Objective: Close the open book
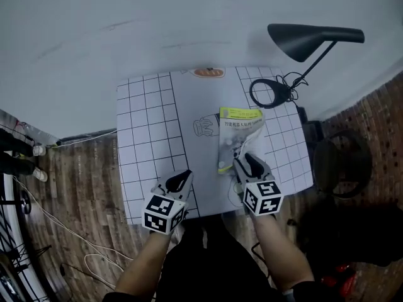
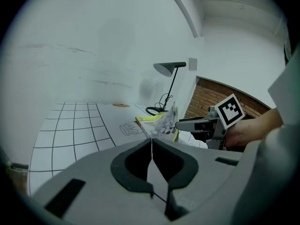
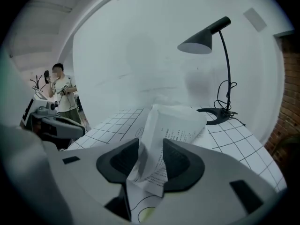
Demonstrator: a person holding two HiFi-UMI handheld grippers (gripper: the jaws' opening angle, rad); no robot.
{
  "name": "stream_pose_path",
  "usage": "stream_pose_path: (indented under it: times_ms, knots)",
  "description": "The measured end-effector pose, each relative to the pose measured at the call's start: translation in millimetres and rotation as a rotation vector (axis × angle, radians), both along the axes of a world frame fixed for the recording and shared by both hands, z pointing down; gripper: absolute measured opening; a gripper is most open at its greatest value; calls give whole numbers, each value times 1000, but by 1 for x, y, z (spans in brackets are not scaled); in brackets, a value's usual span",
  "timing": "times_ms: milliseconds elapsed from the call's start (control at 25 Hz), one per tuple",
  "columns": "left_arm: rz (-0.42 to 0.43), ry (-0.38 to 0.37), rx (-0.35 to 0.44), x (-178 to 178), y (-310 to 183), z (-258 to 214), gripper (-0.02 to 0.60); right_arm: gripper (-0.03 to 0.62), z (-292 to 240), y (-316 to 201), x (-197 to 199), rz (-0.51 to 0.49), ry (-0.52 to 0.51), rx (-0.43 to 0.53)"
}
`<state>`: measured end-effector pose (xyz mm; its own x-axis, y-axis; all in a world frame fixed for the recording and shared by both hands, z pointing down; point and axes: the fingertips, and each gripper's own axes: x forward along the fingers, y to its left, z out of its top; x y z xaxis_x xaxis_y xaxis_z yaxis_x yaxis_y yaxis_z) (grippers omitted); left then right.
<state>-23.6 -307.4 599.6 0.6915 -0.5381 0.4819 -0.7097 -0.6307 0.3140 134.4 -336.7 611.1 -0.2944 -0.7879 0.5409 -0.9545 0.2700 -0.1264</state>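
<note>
Head view: the thin yellow-green paperback book is lying open on the white gridded mat, its long axis running away from the person. The right gripper is reaching its near edge. The left gripper is hovering farther off.

Left gripper view: the jaws are resting together, empty.

Right gripper view: the jaws are standing apart, loosely bracketing the raised white pages.

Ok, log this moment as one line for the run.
book: open, not yet closed | right gripper: jaws apart, raised pages between them | left gripper: shut, empty
</note>
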Motion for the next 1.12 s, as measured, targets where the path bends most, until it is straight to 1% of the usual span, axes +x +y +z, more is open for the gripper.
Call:
stream_pose_path:
  times_ms: [120,280,480,680,840,960,1120]
  knots:
    - [16,-6,-6,12,3,0,9,164,3,4,8,26,-18,-10]
    - [41,-30,-10,25,6,-1,9,186,15,12,29,79,-70,-58]
    - [65,-54,-2,37,3,-10,9,173,32,25,51,140,-149,-118]
    - [91,-78,4,50,0,-17,9,175,50,33,64,165,-125,-165]
    - [117,-95,18,56,0,-28,9,175,64,45,80,226,-172,-211]
    - [127,-98,27,58,-1,-33,9,175,64,48,88,241,-167,-208]
    - [121,-80,37,56,-4,-38,9,164,57,45,91,240,-141,-199]
